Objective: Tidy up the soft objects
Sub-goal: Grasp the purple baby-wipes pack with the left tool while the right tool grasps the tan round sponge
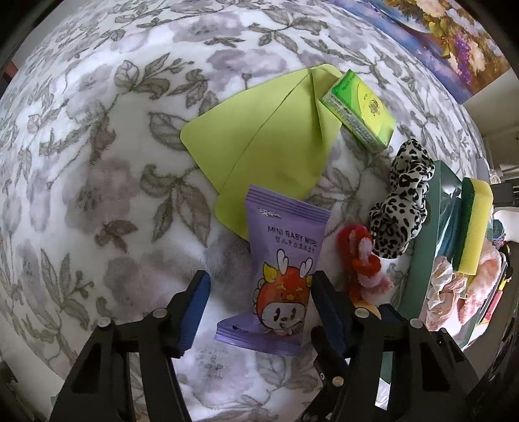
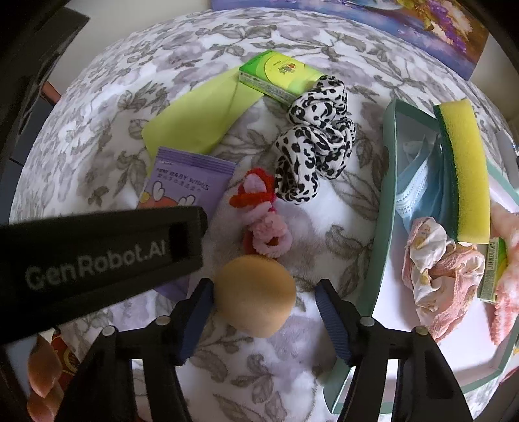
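A floral fleece blanket [image 1: 97, 162], grey leaves and mauve blooms on white, covers the work surface, with a painted flower picture [image 2: 405, 26] lying at its far edge at one o'clock. Pointing straight down at the blanket, the left gripper [image 1: 259, 292] straddles a purple pack of mini baby wipes [image 1: 282, 269]; its jaws stand partly open, the right pad at the pack's edge and the left pad clear of it, so the pack appears framed for a pinch, not yet held. Beside it, the right gripper [image 2: 264, 293] brackets a round tan sponge puff [image 2: 256, 292], the left pad touching its side and the right pad apart from it, jaws likewise partly open with no grip made.

Loose items wait on the blanket: a folded lime-green cloth [image 1: 259, 142] at twelve o'clock of the wipes, a green tissue pack [image 1: 360, 110] resting on the cloth's far corner, a leopard-print scrunchie [image 2: 318, 142] and red-and-pink fuzzy hair ties [image 2: 262, 214] just beyond the puff.

At three o'clock in the right wrist view a pale green box [image 2: 386, 181] serves as the collecting place, already holding a yellow-and-green scouring sponge [image 2: 467, 168] propped against its wall, a blue face mask [image 2: 418, 185] and a crumpled pink cloth [image 2: 434, 259]. Both grippers seem poised to lift their items towards it.
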